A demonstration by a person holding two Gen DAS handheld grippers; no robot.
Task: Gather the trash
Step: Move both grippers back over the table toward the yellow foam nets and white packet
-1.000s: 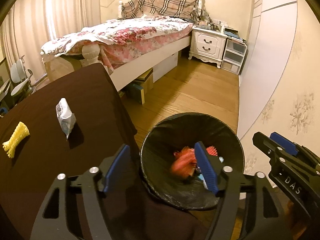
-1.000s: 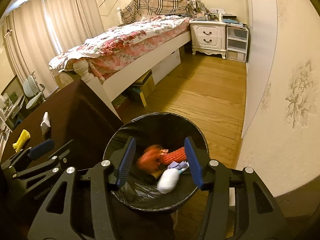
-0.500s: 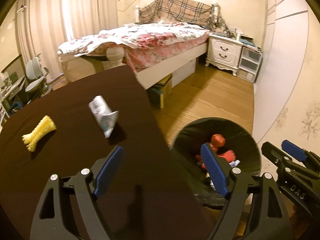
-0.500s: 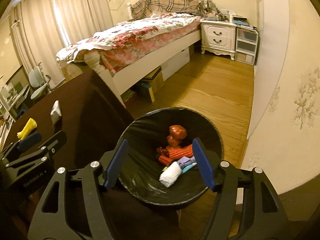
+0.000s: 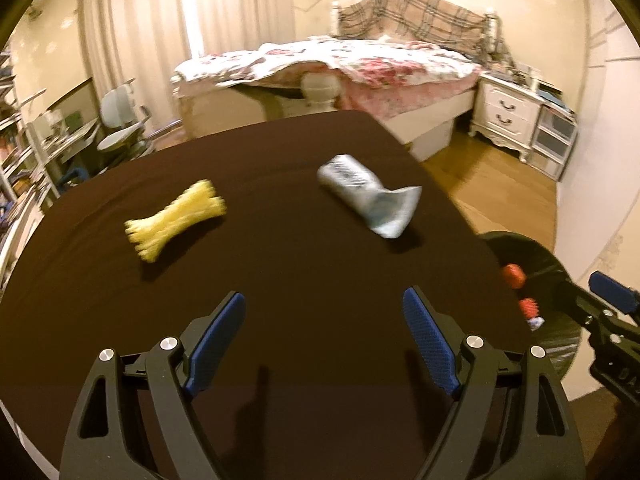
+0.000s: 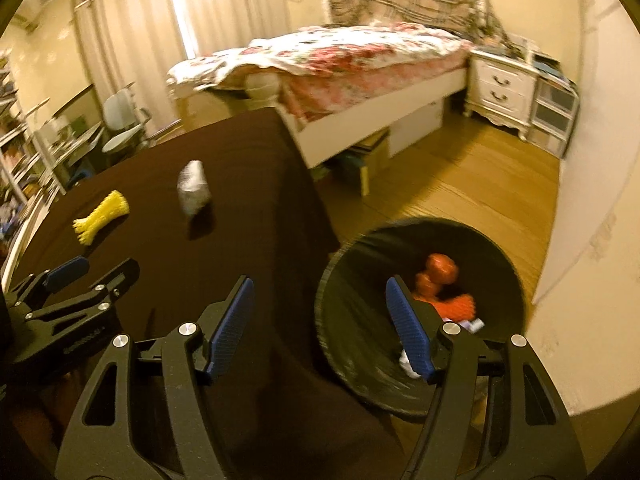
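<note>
With both grippers spread and empty, left gripper (image 5: 324, 334) should straddle the wrapper (image 5: 370, 196) before pinching

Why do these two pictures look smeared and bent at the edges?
Left wrist view: motion blur smears the yellow net and silver wrapper; the left gripper, its jaws open, stays sharp. Right wrist view: the black bin and bed are streaked. Both: the fisheye lens curves the walls, and the warm light tints everything yellow.

Only "DA", perhaps partial, on the right hand-held gripper (image 5: 612, 304).
</note>
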